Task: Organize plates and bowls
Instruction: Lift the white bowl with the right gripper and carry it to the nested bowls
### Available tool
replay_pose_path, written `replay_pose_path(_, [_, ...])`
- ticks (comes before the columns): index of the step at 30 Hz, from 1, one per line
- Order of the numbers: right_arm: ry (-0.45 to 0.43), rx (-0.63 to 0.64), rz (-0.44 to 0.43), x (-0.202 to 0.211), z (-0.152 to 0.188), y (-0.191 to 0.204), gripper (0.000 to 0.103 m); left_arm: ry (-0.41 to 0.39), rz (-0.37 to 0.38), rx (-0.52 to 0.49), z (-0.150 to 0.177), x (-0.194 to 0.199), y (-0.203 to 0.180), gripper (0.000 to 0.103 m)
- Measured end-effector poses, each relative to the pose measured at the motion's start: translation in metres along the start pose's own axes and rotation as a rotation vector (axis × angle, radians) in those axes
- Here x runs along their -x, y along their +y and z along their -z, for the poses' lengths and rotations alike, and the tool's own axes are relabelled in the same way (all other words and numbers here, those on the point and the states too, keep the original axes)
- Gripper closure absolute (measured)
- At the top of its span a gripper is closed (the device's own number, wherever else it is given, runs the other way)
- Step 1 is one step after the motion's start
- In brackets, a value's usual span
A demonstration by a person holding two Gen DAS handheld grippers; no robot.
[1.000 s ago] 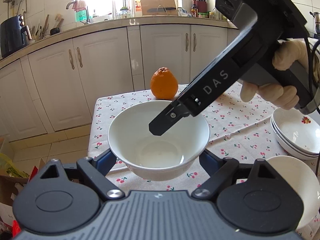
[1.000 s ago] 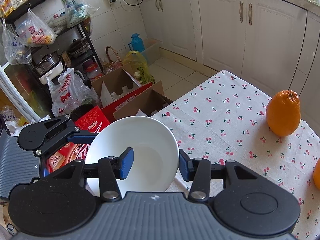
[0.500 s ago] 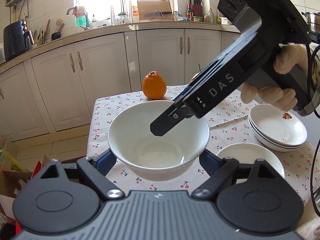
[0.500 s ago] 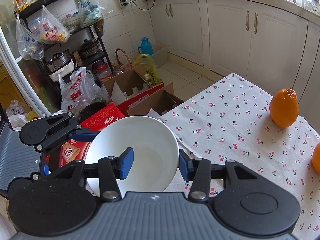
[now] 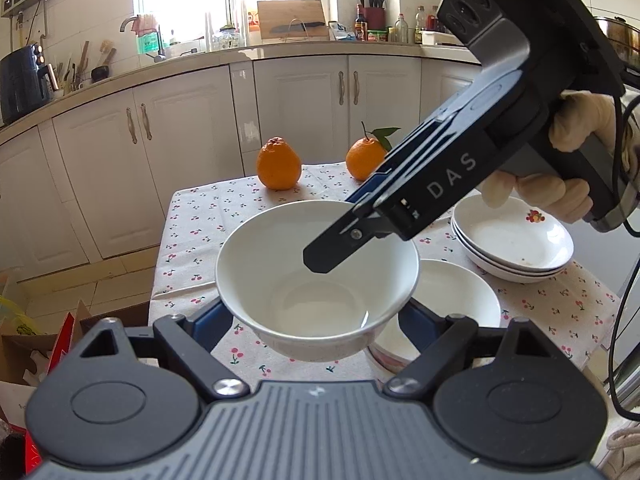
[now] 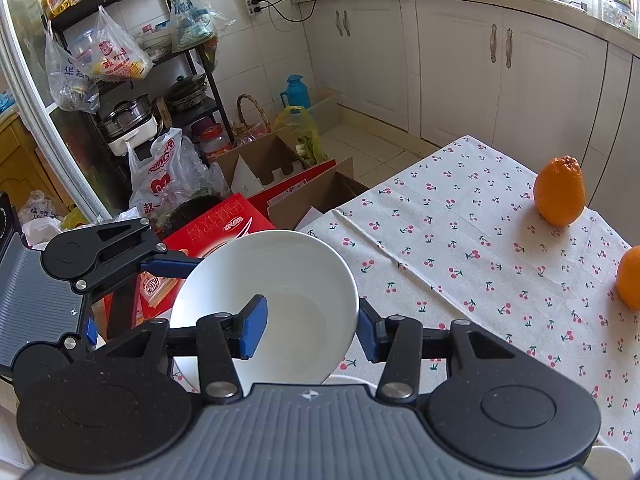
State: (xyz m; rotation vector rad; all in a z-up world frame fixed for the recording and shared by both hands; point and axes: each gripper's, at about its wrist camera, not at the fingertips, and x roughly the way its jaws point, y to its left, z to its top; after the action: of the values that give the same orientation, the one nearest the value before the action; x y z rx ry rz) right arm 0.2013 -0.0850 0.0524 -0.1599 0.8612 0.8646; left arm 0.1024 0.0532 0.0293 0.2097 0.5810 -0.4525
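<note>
Your left gripper (image 5: pixel 316 322) spans a white bowl (image 5: pixel 316 284) with its jaws wide, both blue pads pressed on the bowl's outer sides, carrying it clear above the cherry-print tablecloth (image 5: pixel 224 216). Your right gripper (image 6: pixel 310 330) pinches the same bowl's rim, one pad inside, one outside, jaws fairly narrow. Just below and right of the left gripper sits a second white bowl (image 5: pixel 456 292); beyond it, a stack of shallow plates (image 5: pixel 516 248). Two oranges (image 5: pixel 279 163) stand further ahead on the cloth.

"DAS" is printed in pale letters on the right tongs (image 5: pixel 328 256)' dark body.
</note>
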Motion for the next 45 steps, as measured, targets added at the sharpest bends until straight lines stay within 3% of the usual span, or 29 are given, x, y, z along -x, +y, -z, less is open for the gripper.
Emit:
replay_pose_path(25, [-0.028,-0.076,0.053,0.042,0.054,-0.011,0.050,0.010,0.088,-0.050,0.001,-0.003,-0.048,0.014])
replay_pose_path(45, [0.005,-0.086,0.120,0.030,0.071,-0.020,0.050,0.053,0.135,-0.044,0.007,-0.026,-0.053,0.014])
